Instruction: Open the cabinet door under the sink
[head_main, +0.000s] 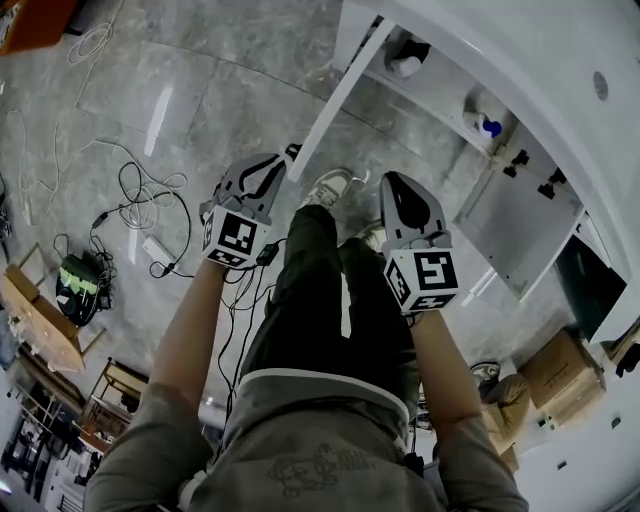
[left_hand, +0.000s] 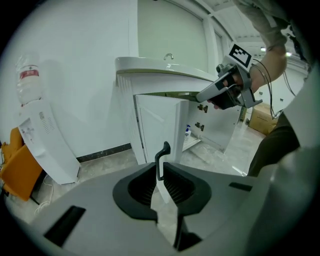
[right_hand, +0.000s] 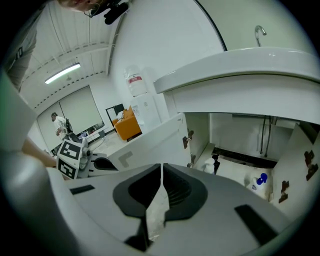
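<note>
White cabinet door (head_main: 341, 96) open; black handle (left_hand: 162, 153) between left gripper (head_main: 283, 160) jaws

White cabinet door (head_main: 335, 100) at 12 o'clock, black handle (left_hand: 162, 150), grey marbled floor (head_main: 200, 100), black-white square markers on grey left gripper (head_main: 283, 157) and right gripper (head_main: 398, 183), blue-capped bottle (right_hand: 257, 182)

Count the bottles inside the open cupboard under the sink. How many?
2. A white plastic bottle with a black spray top stands on the left of the cupboard floor; a white plastic bottle with a blue cap stands on the right. Others may be hidden.
</note>
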